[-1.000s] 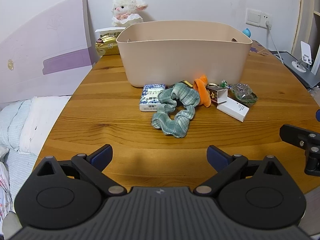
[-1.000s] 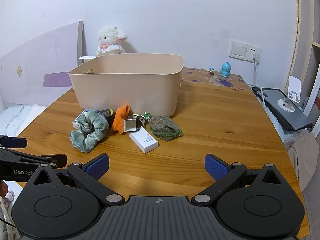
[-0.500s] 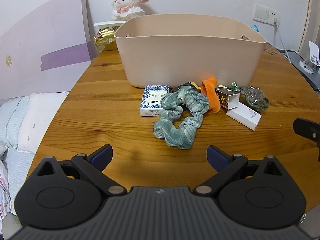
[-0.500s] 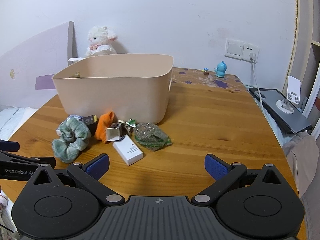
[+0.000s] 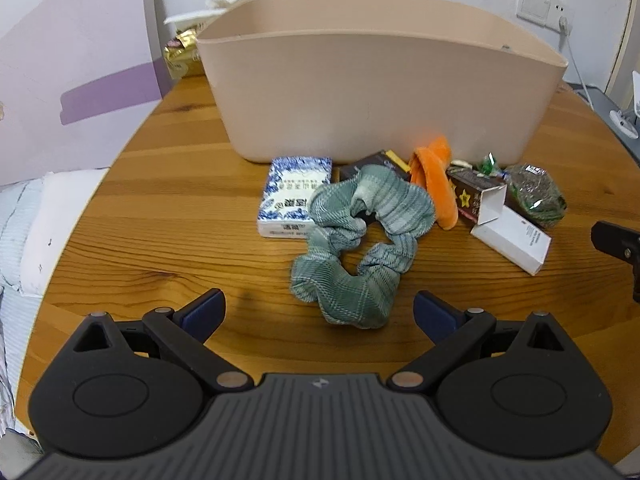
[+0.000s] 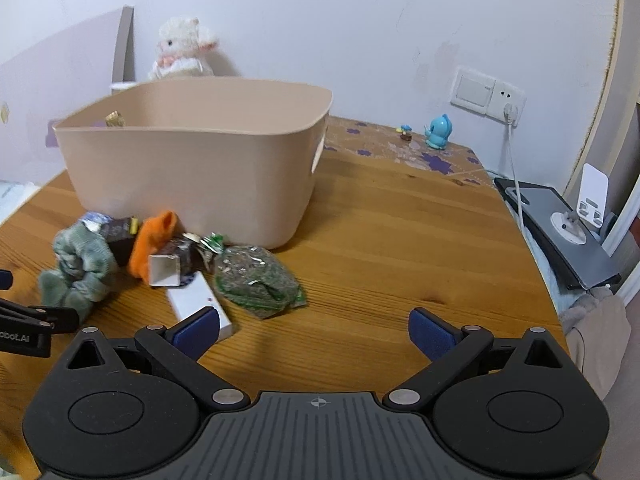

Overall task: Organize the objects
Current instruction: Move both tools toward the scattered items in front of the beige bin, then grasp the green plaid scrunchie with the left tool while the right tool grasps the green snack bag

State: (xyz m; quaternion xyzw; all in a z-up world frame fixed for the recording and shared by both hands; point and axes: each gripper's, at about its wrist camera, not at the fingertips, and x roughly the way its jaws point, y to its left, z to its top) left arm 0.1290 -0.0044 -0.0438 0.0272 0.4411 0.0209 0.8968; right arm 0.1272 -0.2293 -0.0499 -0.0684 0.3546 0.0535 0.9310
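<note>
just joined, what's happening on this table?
A person holds two handheld grippers over a round wooden table, tidying small items into a beige plastic bin. Nothing is grasped yet. The left gripper is open, lined up on the green plaid fabric scrunchie. The right gripper is open beside the white rectangular box and the green mesh packet. All the clutter lies outside the bin, against its front wall.

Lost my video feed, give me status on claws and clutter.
Both claws open, empty: left claw, right claw. Green scrunchie ahead of left claw, loose. Bin behind clutter, nothing blocking.
</note>
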